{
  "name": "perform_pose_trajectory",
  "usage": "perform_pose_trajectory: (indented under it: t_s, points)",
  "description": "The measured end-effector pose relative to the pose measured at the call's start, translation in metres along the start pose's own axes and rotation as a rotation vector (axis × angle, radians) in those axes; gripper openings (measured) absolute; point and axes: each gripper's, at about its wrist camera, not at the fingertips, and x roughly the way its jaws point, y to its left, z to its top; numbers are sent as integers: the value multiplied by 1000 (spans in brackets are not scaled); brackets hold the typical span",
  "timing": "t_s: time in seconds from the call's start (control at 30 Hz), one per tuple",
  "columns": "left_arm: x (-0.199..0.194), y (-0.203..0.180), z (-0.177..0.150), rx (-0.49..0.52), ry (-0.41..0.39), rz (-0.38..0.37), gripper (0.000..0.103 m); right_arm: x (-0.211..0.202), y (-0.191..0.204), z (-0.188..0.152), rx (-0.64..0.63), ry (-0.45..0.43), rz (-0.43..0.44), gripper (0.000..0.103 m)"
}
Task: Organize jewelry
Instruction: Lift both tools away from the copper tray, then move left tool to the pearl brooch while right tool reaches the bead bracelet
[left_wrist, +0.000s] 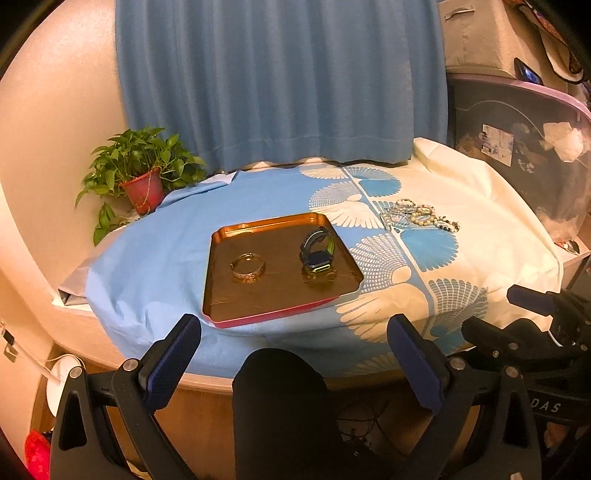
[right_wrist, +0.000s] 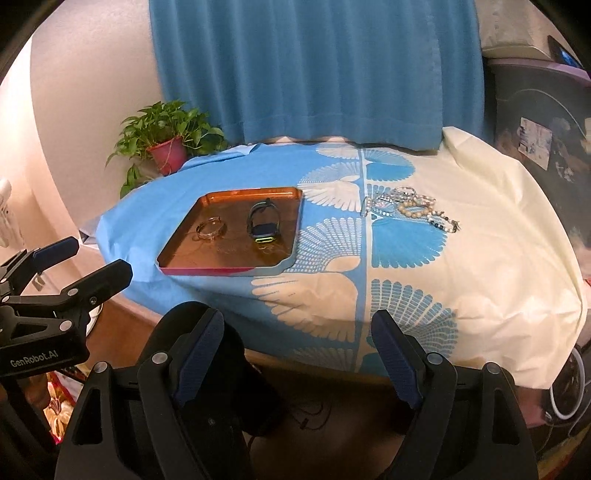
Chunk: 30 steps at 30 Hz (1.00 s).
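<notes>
The counter (left_wrist: 236, 354) is covered by a cloth (left_wrist: 155, 251), blue on its left part, cream on its right, with a blue-and-white fan pattern between.

An orange tray (left_wrist: 218, 236) with a red outer rim sits on the blue part of the cloth, near the front edge of the counter. Two items rest inside the tray:
- A gold bangle (left_wrist: 248, 266) lies flat in the left half.
- A dark smartwatch (left_wrist: 316, 251) with a looped strap stands in the right half, well apart from the bangle.

A pile of beaded bracelets (left_wrist: 419, 216) lies on the cloth to the right of the tray, toward the back edge of the counter, at the boundary between the patterned band and the cream part. The bracelets touch and overlap one another; individual pieces cannot be separated at this resolution.

A potted plant (left_wrist: 142, 173) in a red pot stands at the back left corner of the counter, against a blue curtain (left_wrist: 280, 81).

The left gripper (left_wrist: 293, 354) is held in front of the counter's front edge, aligned with the tray. Its jaws are spread wide and hold nothing.

The right gripper (right_wrist: 297, 354) is also held in front of the front edge, aligned with the patterned band. Its jaws are spread wide and hold nothing.
</notes>
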Motion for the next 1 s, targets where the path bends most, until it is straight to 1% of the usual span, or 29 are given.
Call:
perform_pose_trajectory:
  t_s: [0.23,0.4,0.57,0.83,0.9,1.0]
  points:
    - [0,-8,3,6,7,7,100,-1,-4,0,13,-3,1,82]
    - [7,-14,12,18,13,-15,100,0,-15,2,33,-3,-16,82]
    - [23,-26,30,24,22,-49,100,5,-35,4,71,-1,-46,82]
    - [70,-60,70,60,46,-74,100,24,-87,10,153,11,-120,82]
    - [88,-71,81,70,68,-79,100,32,-103,12,173,16,-138,82]
    - [121,-90,100,82,123,-92,100,45,-126,18,195,21,-163,82]
